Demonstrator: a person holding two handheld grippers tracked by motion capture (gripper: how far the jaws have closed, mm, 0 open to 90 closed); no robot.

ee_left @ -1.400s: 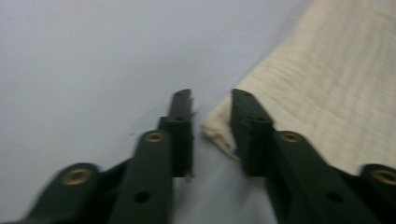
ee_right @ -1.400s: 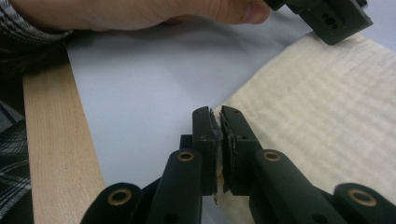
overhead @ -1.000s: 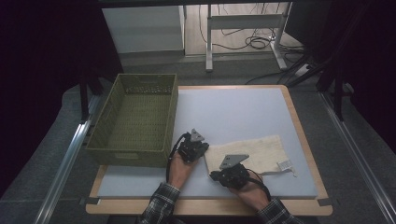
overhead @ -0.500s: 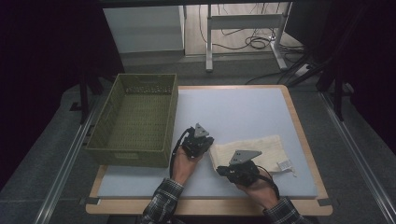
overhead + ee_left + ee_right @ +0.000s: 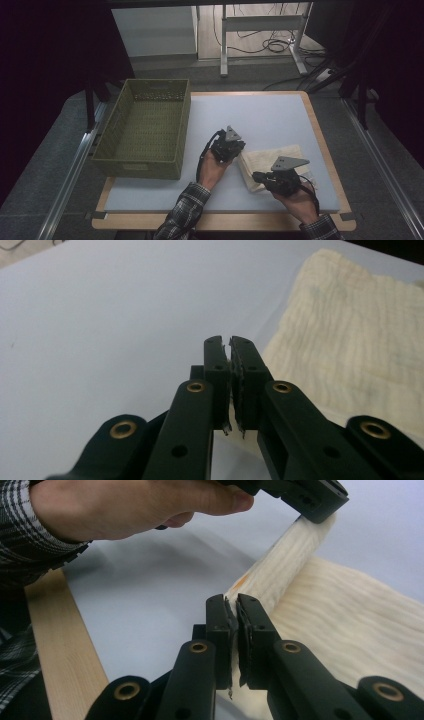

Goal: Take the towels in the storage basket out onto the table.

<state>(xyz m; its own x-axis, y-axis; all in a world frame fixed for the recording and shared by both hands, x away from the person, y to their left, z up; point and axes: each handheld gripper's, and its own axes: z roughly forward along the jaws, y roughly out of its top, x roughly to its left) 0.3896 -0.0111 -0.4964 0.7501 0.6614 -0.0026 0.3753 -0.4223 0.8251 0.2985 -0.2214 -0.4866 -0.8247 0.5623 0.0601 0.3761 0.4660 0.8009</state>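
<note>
Cream cloth (image 5: 272,161), ribbed weave, near edge lifted off pale mat.

Overhead forward; both close views (low) share cloth (image 5: 272,161).

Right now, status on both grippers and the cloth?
Left gripper and right gripper shut on the cloth's near edge, lifting it off the mat. Green basket apart at left, nothing in the way.

cloth: cream, crinkled woven cotton cloth (image 5: 272,161), folded flat
place: right front of the pale blue mat, near the table's front edge
pose: left edge lifted off the mat, the rest lying flat
</note>
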